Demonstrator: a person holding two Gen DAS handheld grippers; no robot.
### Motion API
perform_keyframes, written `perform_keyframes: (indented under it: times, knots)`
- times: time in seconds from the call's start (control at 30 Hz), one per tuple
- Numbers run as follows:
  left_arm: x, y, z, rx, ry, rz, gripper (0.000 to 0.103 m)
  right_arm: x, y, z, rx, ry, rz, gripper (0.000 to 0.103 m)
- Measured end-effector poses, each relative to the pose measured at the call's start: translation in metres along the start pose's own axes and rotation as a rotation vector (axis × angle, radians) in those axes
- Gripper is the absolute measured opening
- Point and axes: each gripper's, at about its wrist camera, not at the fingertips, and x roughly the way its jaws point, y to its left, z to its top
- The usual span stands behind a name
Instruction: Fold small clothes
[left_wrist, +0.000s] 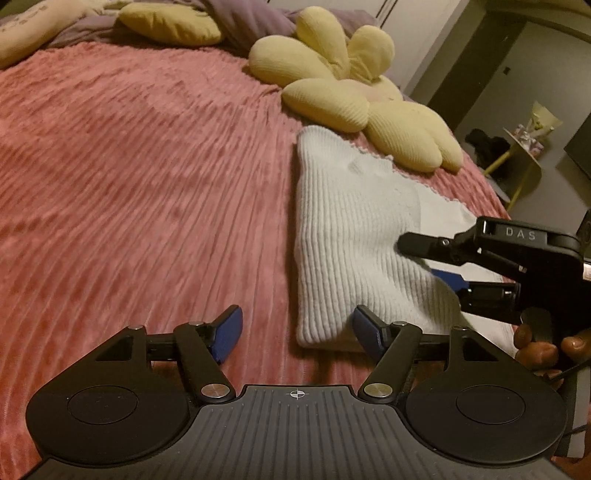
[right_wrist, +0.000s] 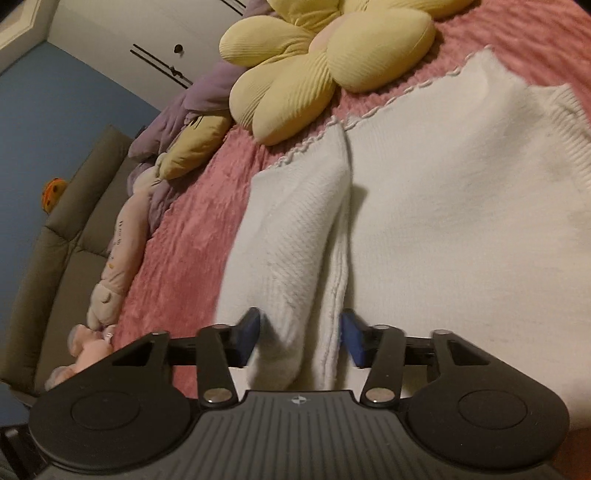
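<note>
A small white ribbed knit garment (left_wrist: 343, 229) lies partly folded on the pink ribbed bedspread (left_wrist: 129, 166). My left gripper (left_wrist: 295, 332) is open and empty, just above the bedspread at the garment's near corner. My right gripper (left_wrist: 421, 258) reaches in from the right over the garment. In the right wrist view the right gripper (right_wrist: 299, 338) is open, its blue pads on either side of a raised fold of the white garment (right_wrist: 461, 221); they do not pinch it.
A yellow flower-shaped cushion (left_wrist: 343, 85) lies beyond the garment, touching its far edge. Purple bedding (left_wrist: 240, 22) and a second yellow cushion (left_wrist: 170, 24) sit at the head of the bed. A grey padded headboard (right_wrist: 62, 229) and soft toys (right_wrist: 118, 254) line the bed's side.
</note>
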Motion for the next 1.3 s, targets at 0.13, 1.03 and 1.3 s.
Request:
perform_keyframes:
  times: [0.13,1.03,1.3]
  knots:
    - [0.004,-0.003,0.000,0.004,0.005,0.014,0.073,0.011,0.002,0.003,0.004,0.021,0.015,0.041]
    - [0.008,-0.038,-0.003,0.070,0.023,-0.007,0.081,-0.056,0.029,-0.003,-0.471,-0.219,-0.375,0.015]
    - [0.024,-0.057,-0.008,0.120,0.054,-0.005,0.081,-0.055,-0.001,-0.009,-0.411,-0.190,-0.416,0.015]
